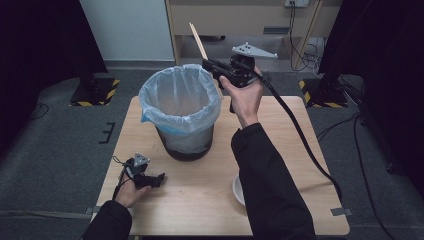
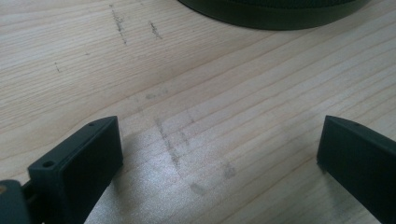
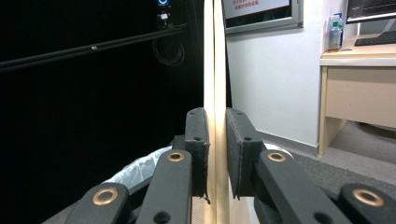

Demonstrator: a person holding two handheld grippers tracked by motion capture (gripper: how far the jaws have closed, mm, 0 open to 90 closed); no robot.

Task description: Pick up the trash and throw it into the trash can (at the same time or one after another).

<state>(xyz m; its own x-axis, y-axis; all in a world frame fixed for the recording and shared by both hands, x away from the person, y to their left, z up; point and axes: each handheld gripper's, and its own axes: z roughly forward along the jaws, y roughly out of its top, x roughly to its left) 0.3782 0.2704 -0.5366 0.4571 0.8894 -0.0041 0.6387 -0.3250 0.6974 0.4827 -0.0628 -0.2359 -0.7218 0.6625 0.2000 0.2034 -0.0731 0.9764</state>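
Observation:
My right gripper (image 1: 207,65) is held up over the far right rim of the bin (image 1: 150,97), shut on a pair of pale wooden chopsticks (image 1: 197,39). They stick up and slant away to the left. In the right gripper view the chopsticks (image 3: 215,56) stand upright, pinched between the two pads of the gripper (image 3: 215,126), with the bin liner (image 3: 135,170) below. My left gripper (image 1: 159,179) rests low at the table's front left. Its jaws are wide open in the left gripper view (image 2: 219,149), with only bare wood between them.
The dark bin lined with a pale blue bag stands at mid-table; its base (image 2: 271,11) lies just ahead of the left gripper. A white bowl (image 1: 238,190) sits partly under the right sleeve. The wooden table (image 1: 200,210) has bare surface in front. A cable (image 1: 300,135) trails right.

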